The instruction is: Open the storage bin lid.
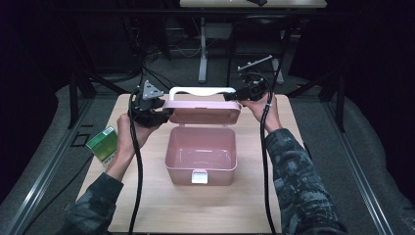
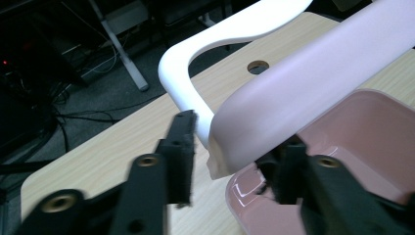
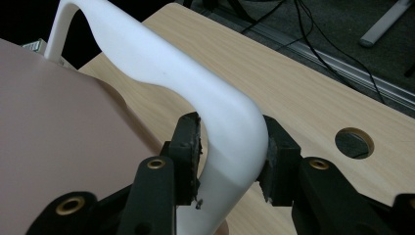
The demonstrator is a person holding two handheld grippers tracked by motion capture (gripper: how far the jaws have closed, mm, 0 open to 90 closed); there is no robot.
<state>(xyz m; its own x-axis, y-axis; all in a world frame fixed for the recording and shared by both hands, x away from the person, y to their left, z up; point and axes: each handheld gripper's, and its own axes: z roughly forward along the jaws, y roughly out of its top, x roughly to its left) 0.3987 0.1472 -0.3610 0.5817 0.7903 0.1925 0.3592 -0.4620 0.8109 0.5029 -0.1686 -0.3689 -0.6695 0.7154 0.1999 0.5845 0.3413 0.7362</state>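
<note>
Centre of the high view, the pink plastic lunch box with the hinged lid (image 1: 200, 155) sits on the light wooden table (image 1: 195, 210), its tub open and empty, the white latch facing the bottom of the frame. The pink lid (image 1: 202, 111) stands tipped up behind the tub, and both grippers are on it, one per end, which looks like a way to keep it from twisting on the hinge.

Upper right of the lid, the right gripper (image 1: 234, 97) has its jaws clamped on the corner of the white curved plastic carry handle (image 3: 230, 142); in the right gripper view the pads press both sides of the bend, a firm pinch that gives leverage over the lid.

Upper left, the left gripper (image 2: 235, 166) is parted wide. In its own view the lid's rounded corner (image 2: 254, 137) sits between the jaws, the one on the right of the frame tucked under the rim, the other standing off. My read: support, not a grip.

At the left table edge, a green and white carton (image 1: 103, 145) waits near the left forearm, possibly what goes in the tub.
</note>
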